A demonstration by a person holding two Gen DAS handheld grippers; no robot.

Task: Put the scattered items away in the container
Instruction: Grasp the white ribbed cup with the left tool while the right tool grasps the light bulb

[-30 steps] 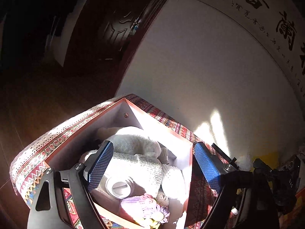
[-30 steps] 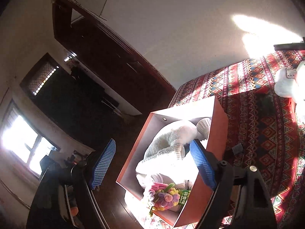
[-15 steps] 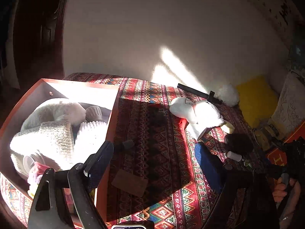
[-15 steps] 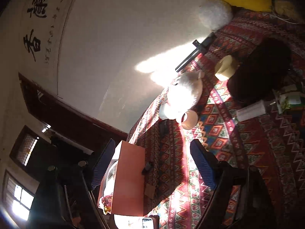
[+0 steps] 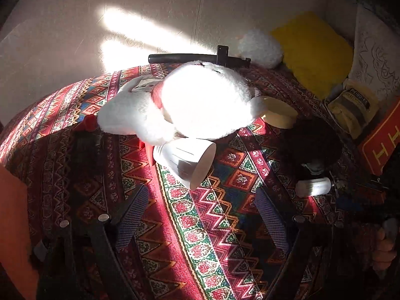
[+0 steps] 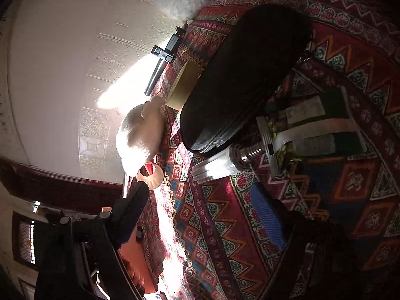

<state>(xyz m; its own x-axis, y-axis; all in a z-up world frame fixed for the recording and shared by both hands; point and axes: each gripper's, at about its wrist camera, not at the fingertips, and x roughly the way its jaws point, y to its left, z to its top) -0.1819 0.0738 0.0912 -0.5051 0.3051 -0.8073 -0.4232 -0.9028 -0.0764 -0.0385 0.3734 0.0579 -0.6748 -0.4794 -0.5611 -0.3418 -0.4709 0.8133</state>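
Observation:
A white plush toy (image 5: 190, 105) lies on the patterned cloth (image 5: 215, 225), with a white paper cup (image 5: 186, 161) on its side just in front of it. My left gripper (image 5: 202, 212) is open and empty, a little short of the cup. In the right wrist view my right gripper (image 6: 200, 215) is open and empty, just short of a white bulb-like item (image 6: 217, 165) and a black oval case (image 6: 245, 80). The orange container (image 5: 12, 225) shows only at the left edge of the left wrist view and low in the right wrist view (image 6: 132, 260).
A roll of tape (image 5: 280, 112), a black rod (image 5: 197, 58), a fluffy white ball (image 5: 260, 47), a yellow cushion (image 5: 315, 50) and a packet (image 5: 355, 107) lie at the back. A dark green packet (image 6: 322, 127) lies beside the bulb. The wall is close behind.
Both grippers have swung away from the filled container to the scattered items. The left now faces the plush toy and cup, the right has come close to the bulb and black case.

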